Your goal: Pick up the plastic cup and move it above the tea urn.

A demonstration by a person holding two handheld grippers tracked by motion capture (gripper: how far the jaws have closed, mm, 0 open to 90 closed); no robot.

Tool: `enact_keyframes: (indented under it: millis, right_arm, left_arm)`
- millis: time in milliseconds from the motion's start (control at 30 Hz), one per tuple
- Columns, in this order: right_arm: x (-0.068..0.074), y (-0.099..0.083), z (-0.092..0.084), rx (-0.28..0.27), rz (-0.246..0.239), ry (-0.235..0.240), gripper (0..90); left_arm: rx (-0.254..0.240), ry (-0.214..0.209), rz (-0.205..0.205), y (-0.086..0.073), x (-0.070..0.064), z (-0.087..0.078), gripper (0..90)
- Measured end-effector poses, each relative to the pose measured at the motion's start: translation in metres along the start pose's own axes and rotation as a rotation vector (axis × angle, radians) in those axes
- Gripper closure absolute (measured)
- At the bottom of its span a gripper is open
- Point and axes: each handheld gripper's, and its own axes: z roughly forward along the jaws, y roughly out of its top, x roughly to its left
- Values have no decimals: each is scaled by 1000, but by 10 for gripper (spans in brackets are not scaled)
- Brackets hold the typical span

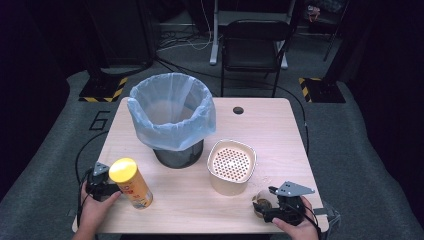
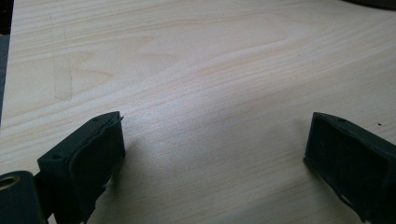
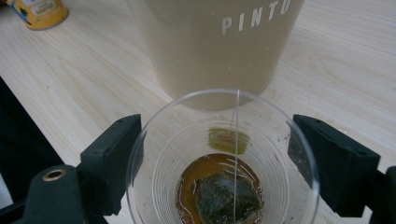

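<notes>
Two black fingers (image 3: 114,158) of the right gripper (image 3: 215,163) flank, half-spread, the clear plastic cup (image 3: 224,154) holding a wet teabag (image 3: 227,198), so closing comes next; the left gripper (image 2: 215,158) gapes wide, empty.

The clear plastic cup (image 3: 224,163) runs off the bottom edge of the right gripper view, and the beige container (image 3: 215,46) off its top. At upper left, the yellow canister (image 3: 39,11) is mostly cut off, its label unreadable.
</notes>
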Motion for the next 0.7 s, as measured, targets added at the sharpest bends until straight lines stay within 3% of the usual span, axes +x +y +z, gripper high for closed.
enact_keyframes:
  millis: [700]
  right_arm:
    - [4,-10,9,25,-37,-33,264]
  left_arm:
    - [0,0,0,0,0,0,45]
